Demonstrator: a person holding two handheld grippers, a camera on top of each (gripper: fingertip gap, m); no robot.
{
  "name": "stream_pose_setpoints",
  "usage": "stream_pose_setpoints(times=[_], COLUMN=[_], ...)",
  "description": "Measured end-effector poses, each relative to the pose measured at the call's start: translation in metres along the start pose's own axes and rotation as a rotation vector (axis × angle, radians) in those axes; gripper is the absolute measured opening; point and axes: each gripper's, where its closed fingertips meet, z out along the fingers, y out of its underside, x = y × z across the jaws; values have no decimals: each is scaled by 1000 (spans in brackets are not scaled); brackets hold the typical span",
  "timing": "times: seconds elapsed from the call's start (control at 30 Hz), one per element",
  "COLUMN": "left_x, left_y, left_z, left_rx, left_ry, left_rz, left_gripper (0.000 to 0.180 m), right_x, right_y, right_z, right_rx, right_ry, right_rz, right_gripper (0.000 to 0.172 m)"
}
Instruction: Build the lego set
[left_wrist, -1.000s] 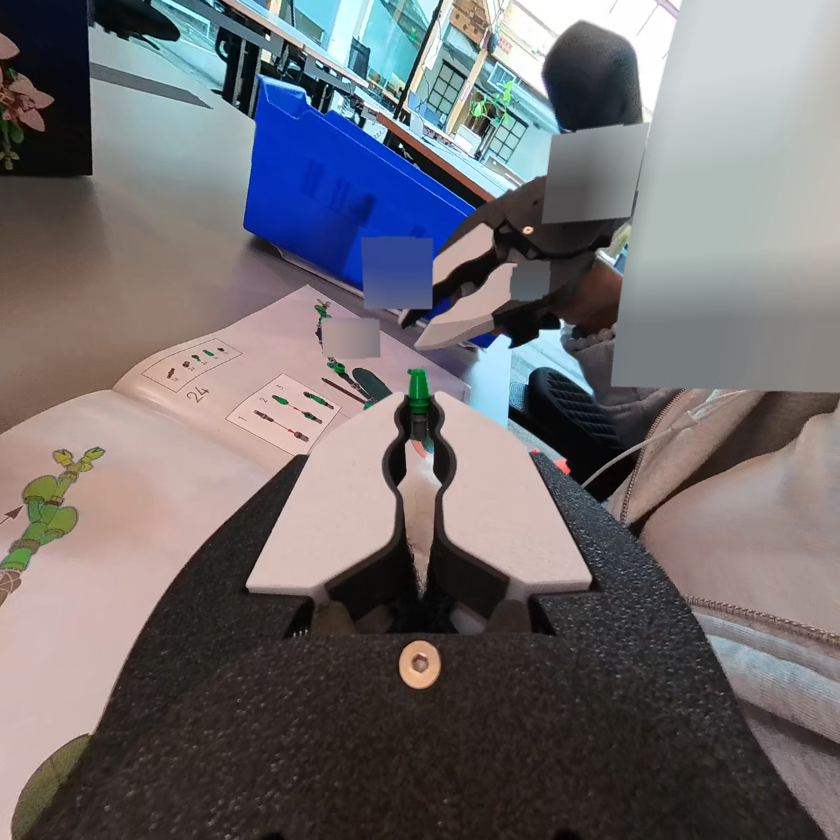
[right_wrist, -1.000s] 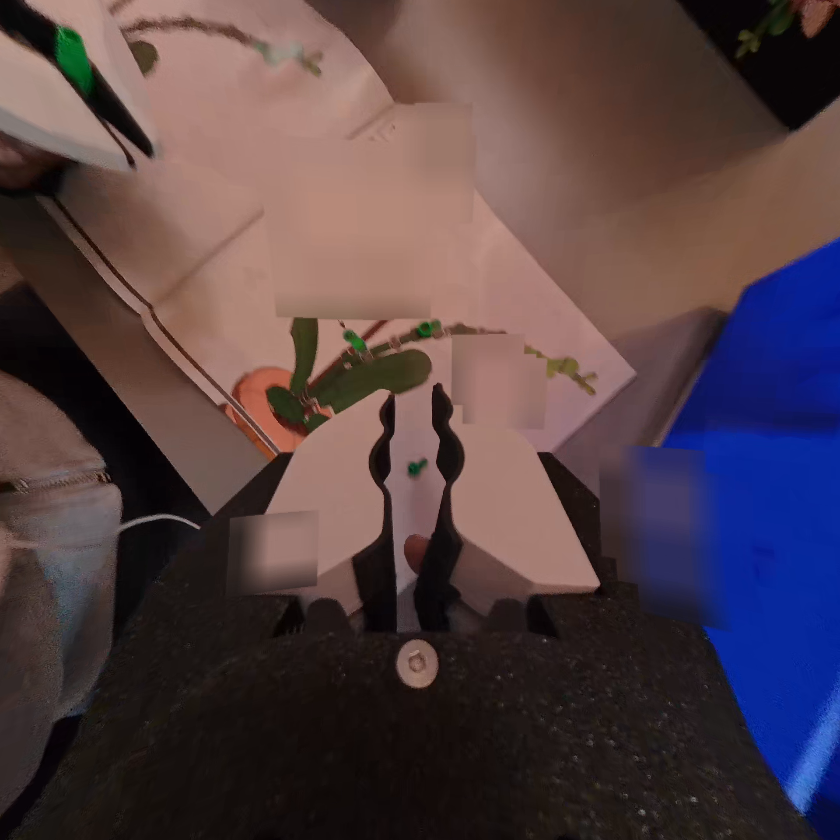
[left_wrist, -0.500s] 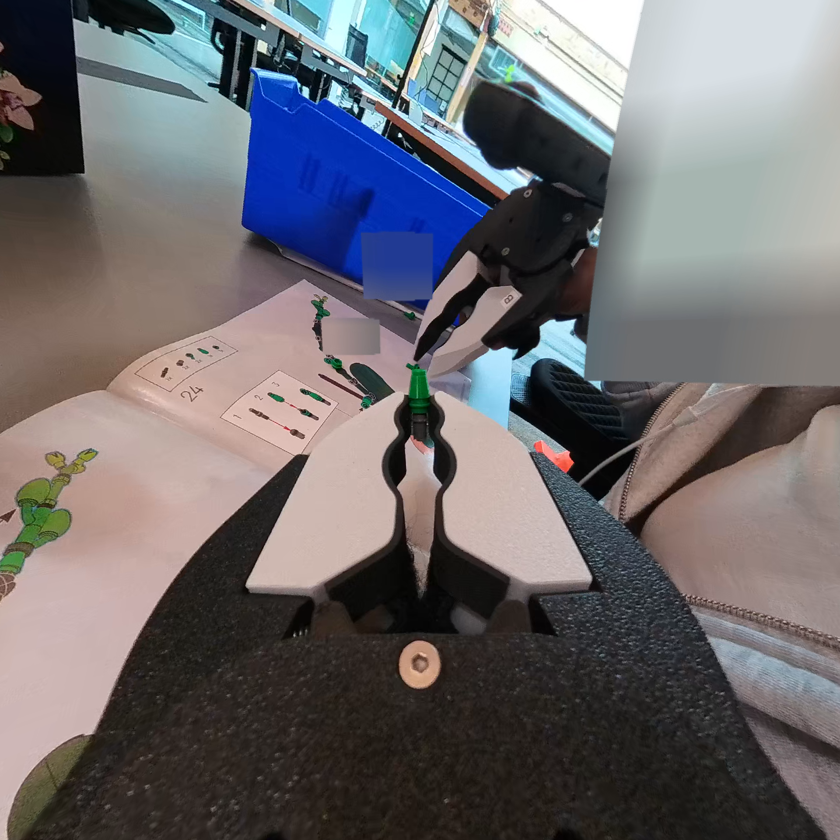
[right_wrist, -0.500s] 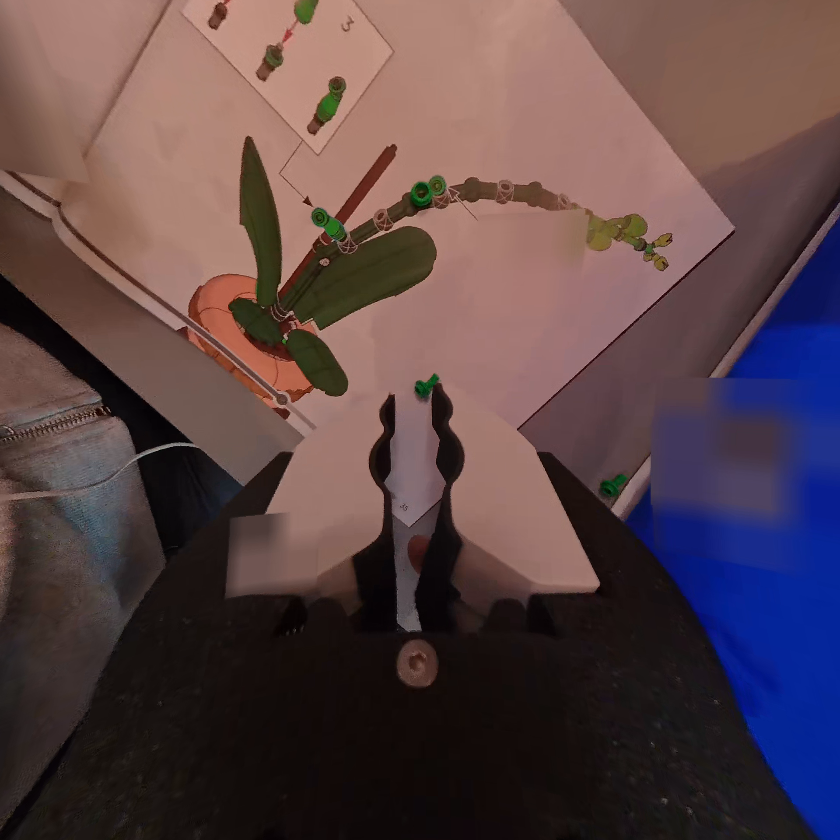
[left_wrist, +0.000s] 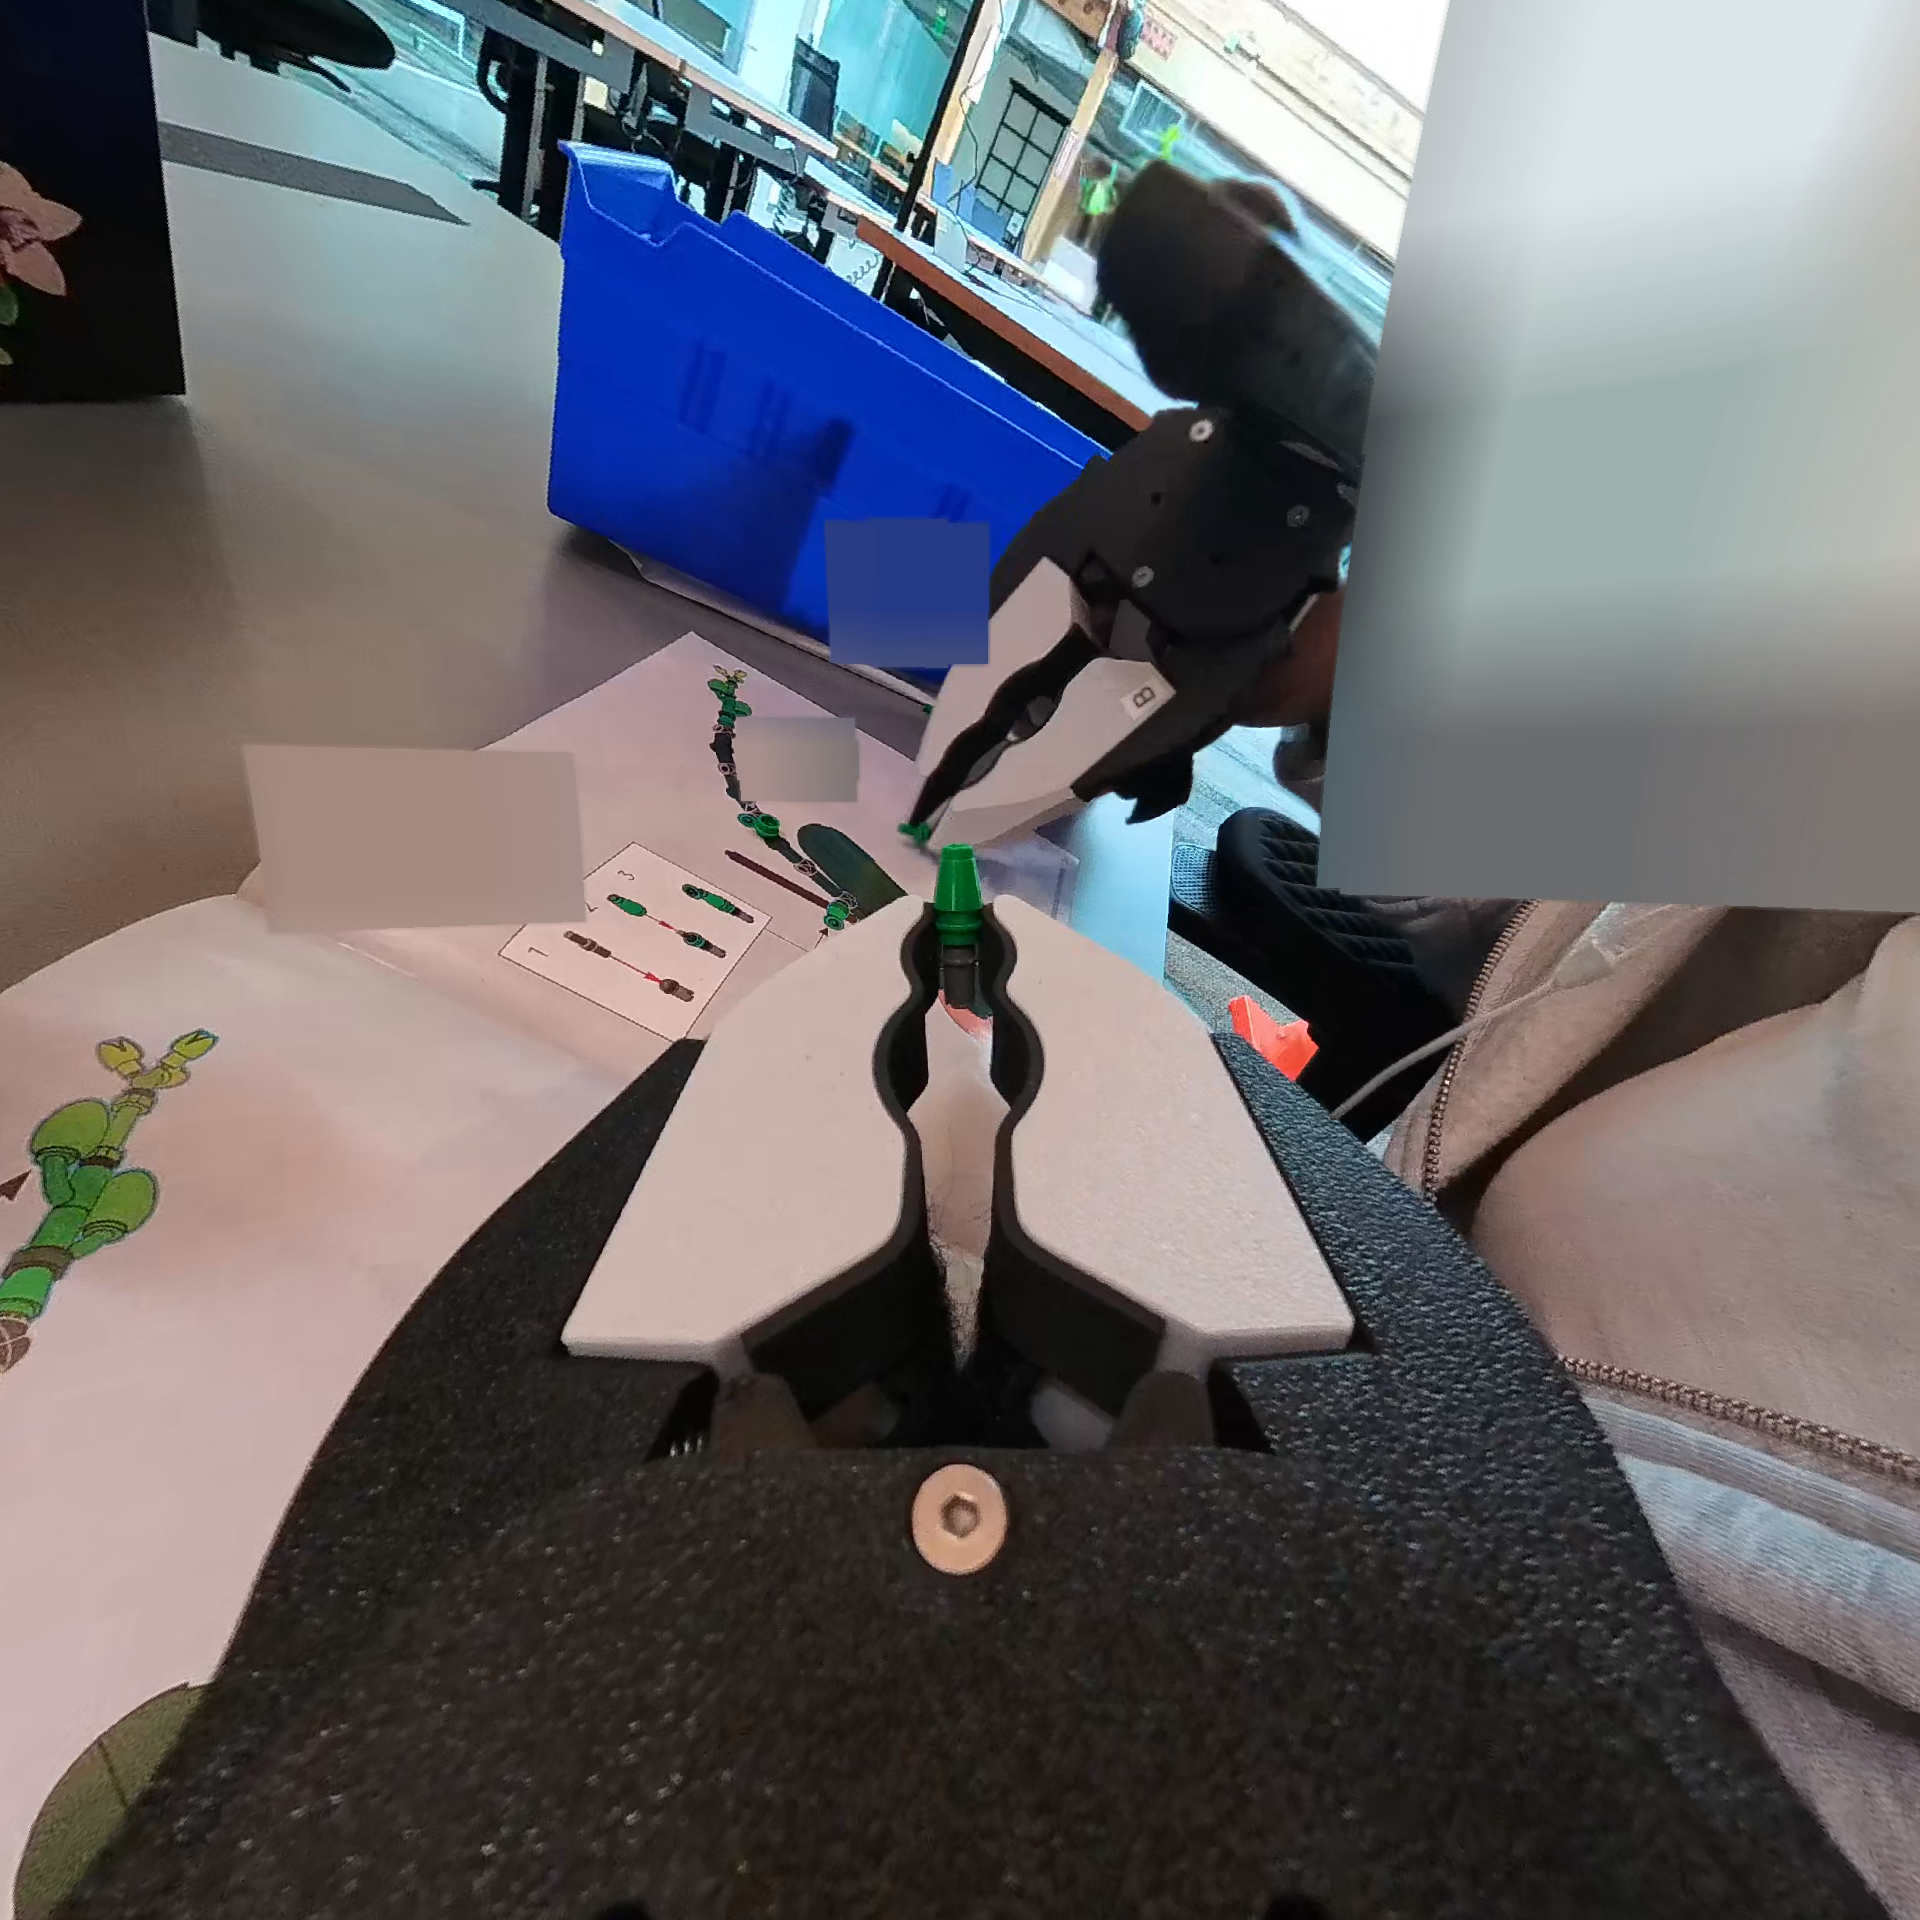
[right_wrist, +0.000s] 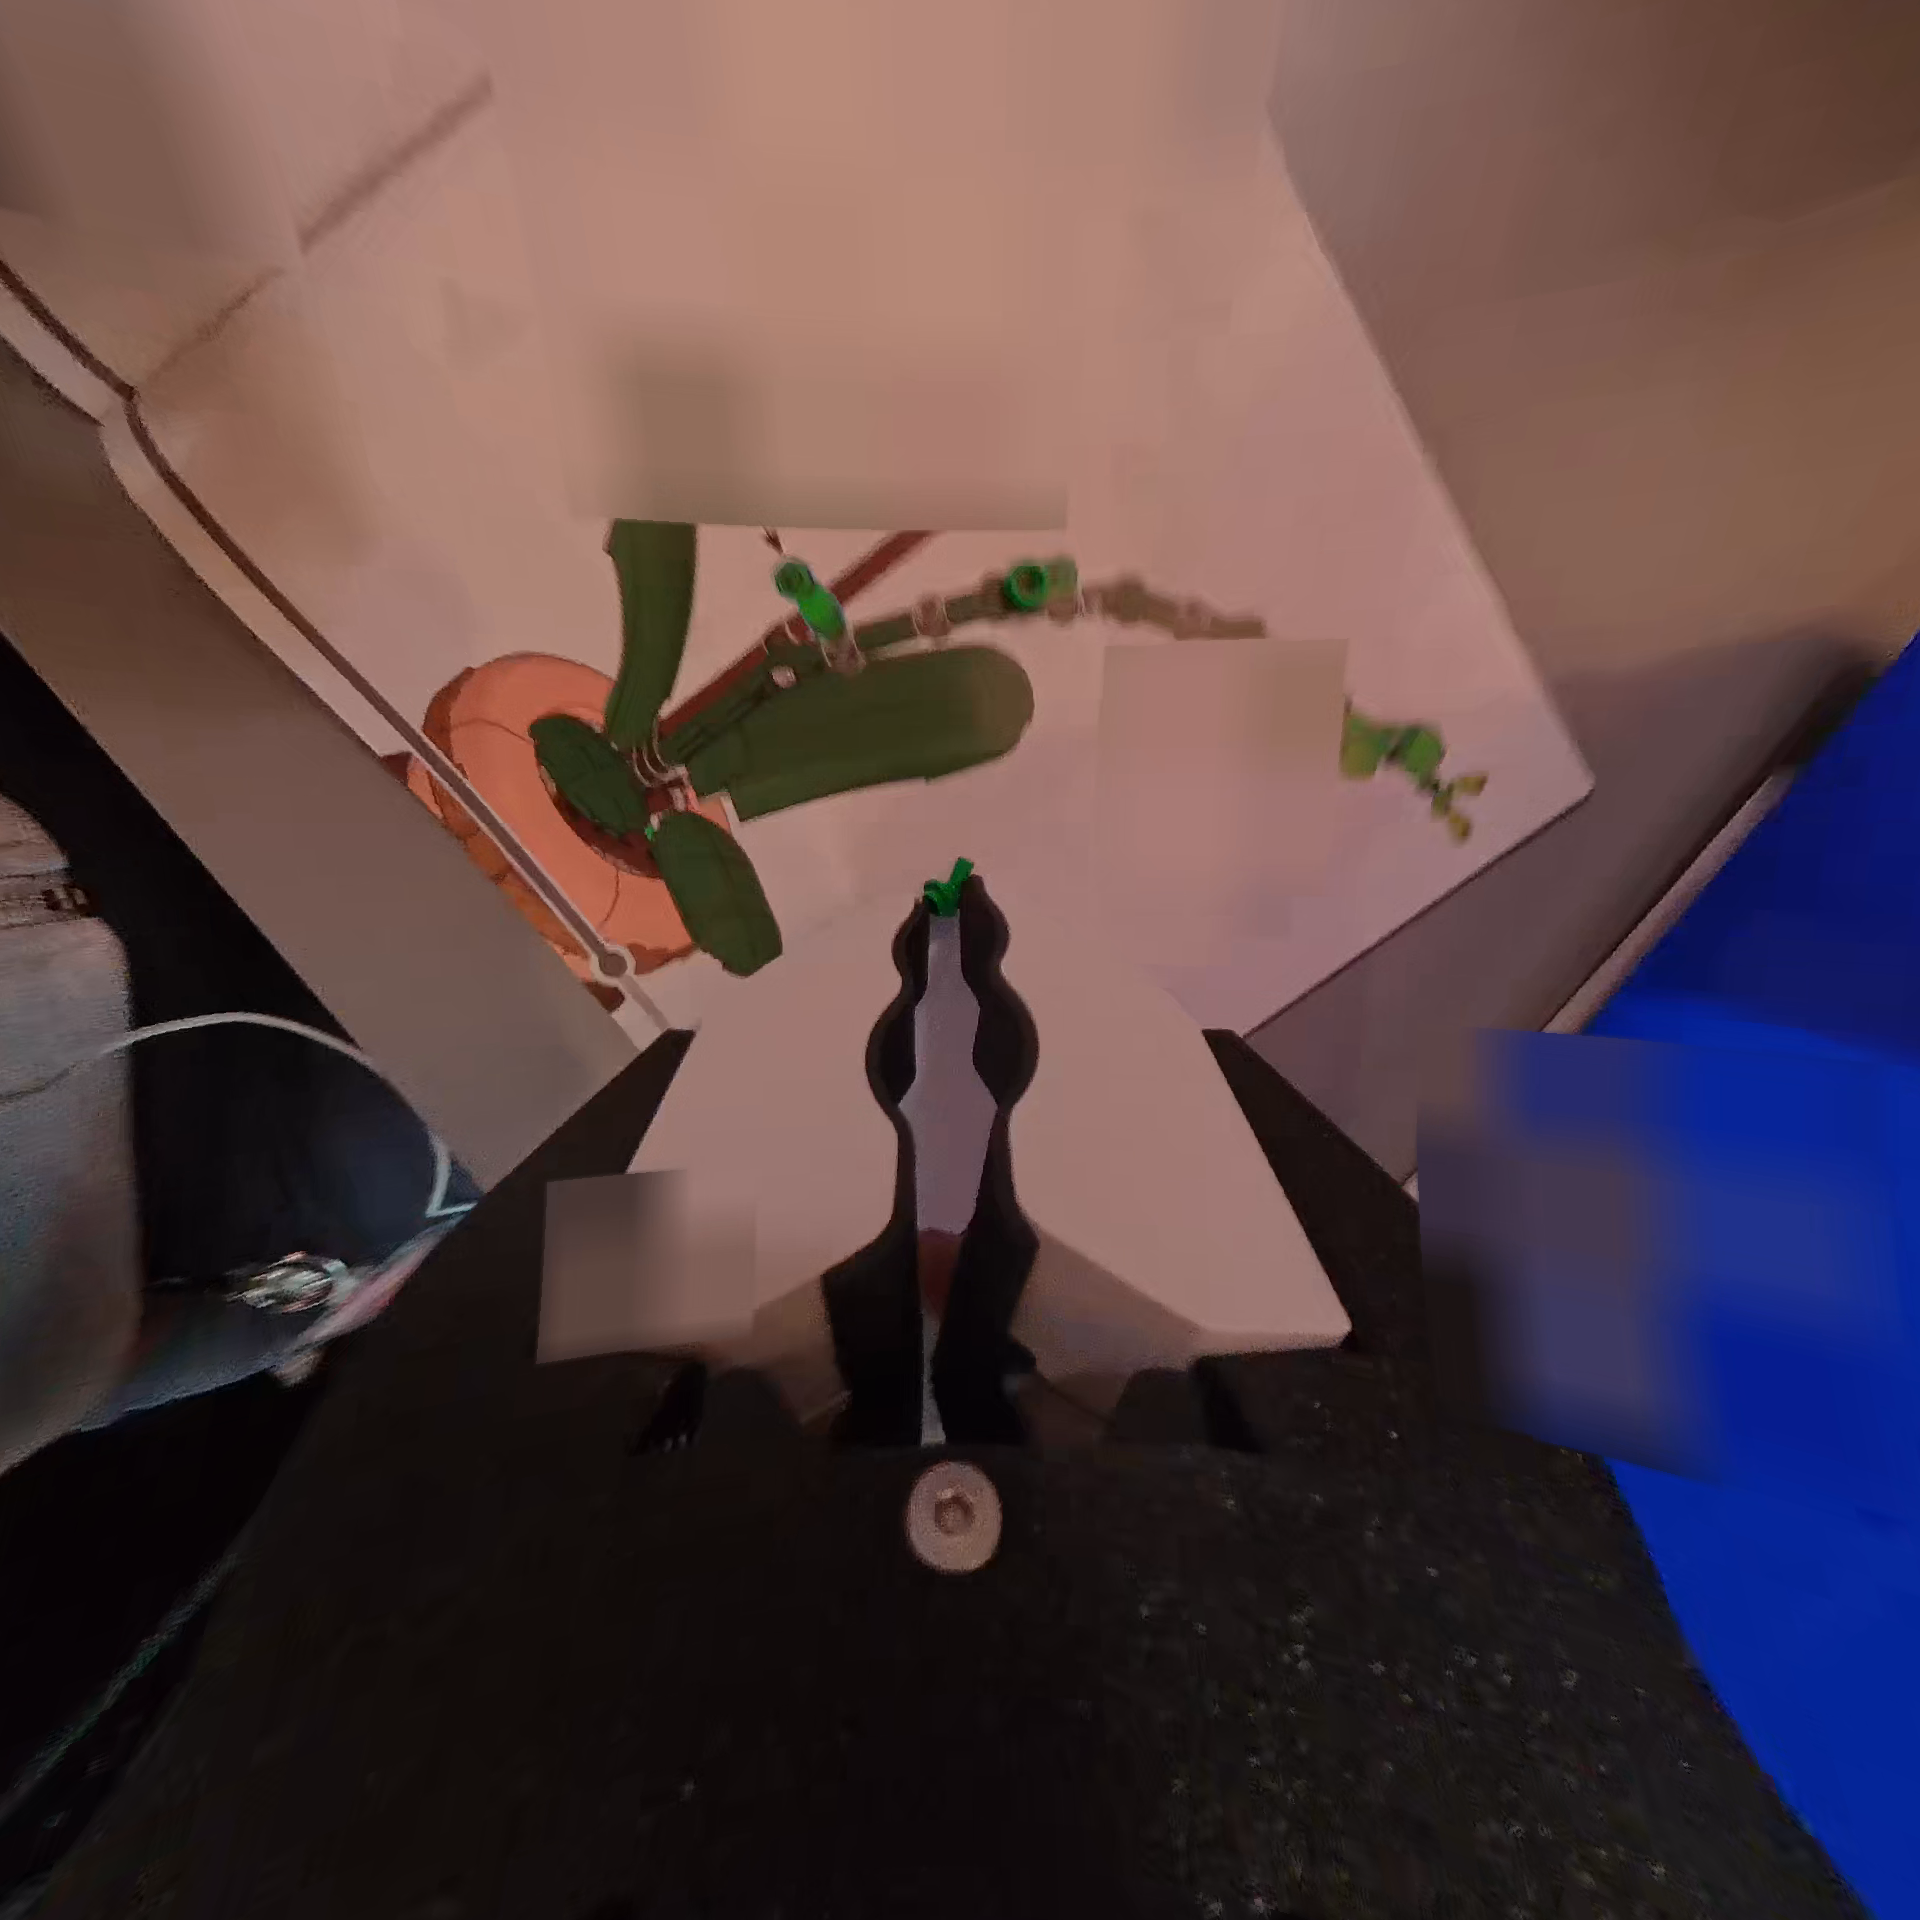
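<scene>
An open instruction booklet (left_wrist: 343, 1049) lies flat on a grey table (left_wrist: 260, 540) and serves as the landmark here. To its left, at the table's far corner, stands a dark box printed with pink flowers (left_wrist: 62, 208). Over the booklet's near edge the left gripper (left_wrist: 957, 925) is closed on a green cone piece (left_wrist: 956, 883) seated on a short dark stem, the pads pressing the stem while the cone pokes out past the tips. Just beyond it, above the booklet's right-hand page, the right gripper (left_wrist: 928, 821) tilts down with its tips nearly together, pinching a small green clip piece (right_wrist: 948, 885) just above the paper. Behind the booklet sits a blue bin (left_wrist: 727, 436); to the booklet's right a small orange piece (left_wrist: 1270, 1042) rests by the table's edge, next to a person's grey zipped top (left_wrist: 1662, 1247). Both green parts look like light, rigid moulded plastic, smooth enough to slip or twist out of a fingertip hold, so each is probably best taken across its narrow waist or stem, with only modest squeeze. Counted: two grippers, two green pieces held, one orange piece, one booklet, one bin, one box.
</scene>
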Motion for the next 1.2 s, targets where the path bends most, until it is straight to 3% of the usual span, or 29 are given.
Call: stream_pose_setpoints(times=[0.03, 0.2, 0.47, 0.57, 0.7, 1.0, 1.13, 1.2], left_x=[0, 1, 0, 0, 1, 5, 6, 7], left_y=[0, 1, 2, 2, 2, 5, 7, 8], left_z=[0, 1, 1, 1, 2, 4, 5, 6], left_rx=[-1, -7, -12, -12, -15, -33, -44, -56], left_ry=[1, 6, 5, 4, 0, -9, -11, -10], left_rz=[-1, -2, -6, -5, 4, 55, 73, 86], left_gripper=[6, 6, 6, 6, 6, 6, 6, 6], right_x=[0, -7, -19, -31, -59, -74, -75, -75], right_y=[-8, -51, -80, -96, -116, -121, -118, -116], right_z=[-1, -15, -28, -38, -55, -64, -57, -54], right_rx=[40, 320, 550, 684, 861, 905, 858, 820], right_ry=[16, 43, -4, -103, -357, -639, -586, -443], right_rz=[-45, -150, -162, -109, -18, 134, 68, -90], right_gripper=[5, 5, 5, 5, 5, 5, 5, 4])
